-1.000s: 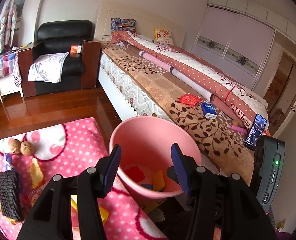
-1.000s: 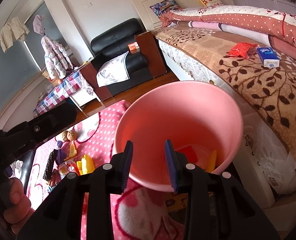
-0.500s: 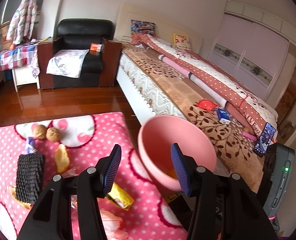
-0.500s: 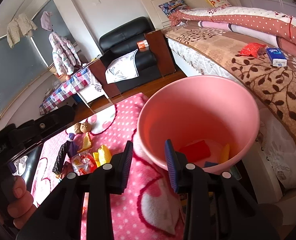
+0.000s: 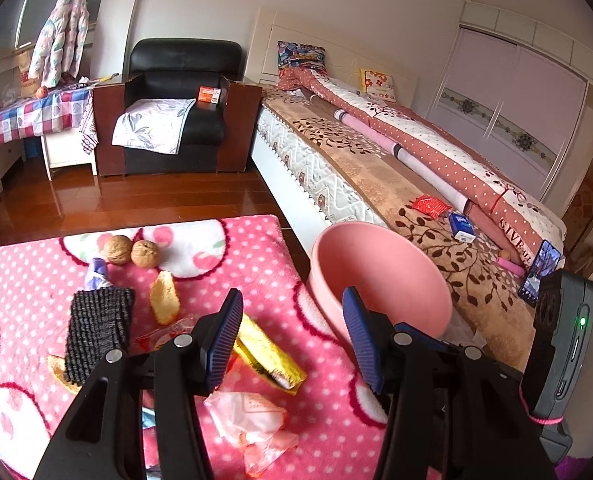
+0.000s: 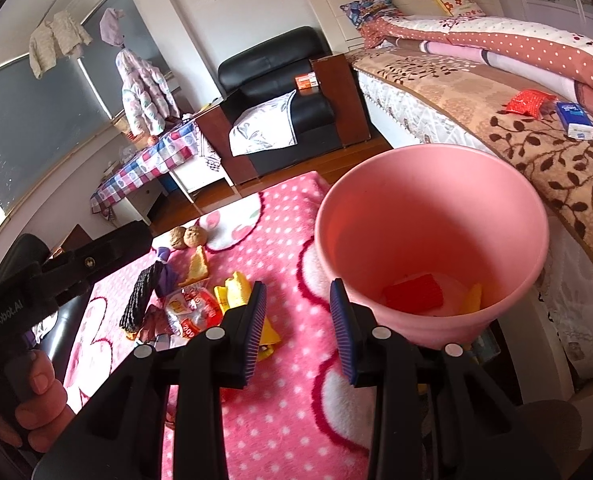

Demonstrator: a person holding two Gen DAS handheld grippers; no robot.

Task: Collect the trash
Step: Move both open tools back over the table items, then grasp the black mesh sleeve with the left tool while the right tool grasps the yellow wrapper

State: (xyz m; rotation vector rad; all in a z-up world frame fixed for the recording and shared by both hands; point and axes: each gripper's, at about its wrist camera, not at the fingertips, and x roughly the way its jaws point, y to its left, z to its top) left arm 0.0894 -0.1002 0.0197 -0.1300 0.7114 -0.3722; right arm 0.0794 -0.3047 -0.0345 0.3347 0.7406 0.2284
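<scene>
Trash lies on a pink dotted blanket point(image 5: 28, 280): a yellow wrapper point(image 5: 270, 356), a crumpled pink plastic wrapper point(image 5: 252, 420), a bread piece point(image 5: 164, 298), two walnuts point(image 5: 130, 251) and a black scrubber point(image 5: 96, 332). My left gripper point(image 5: 294, 336) hovers open above the yellow wrapper, with nothing between its pads. A pink bin point(image 5: 376, 276) stands to its right. In the right wrist view my right gripper point(image 6: 298, 328) is open and empty between the wrapper pile point(image 6: 192, 312) and the bin point(image 6: 432, 208), which holds a red scrap point(image 6: 412, 292) and a yellow scrap point(image 6: 472, 298).
A bed point(image 5: 376, 184) runs along the right with a red packet point(image 5: 428, 204), a blue tissue pack point(image 5: 461, 228) and a phone point(image 5: 538, 272) on it. A black armchair point(image 5: 176, 120) and a checkered table point(image 5: 24, 120) stand beyond the wooden floor. A hand point(image 6: 36, 396) grips the left gripper's handle.
Both grippers have swung left, away from over the bin and toward the trash on the blanket. The bin now sits at the right of both views. The jaws kept the same gap.
</scene>
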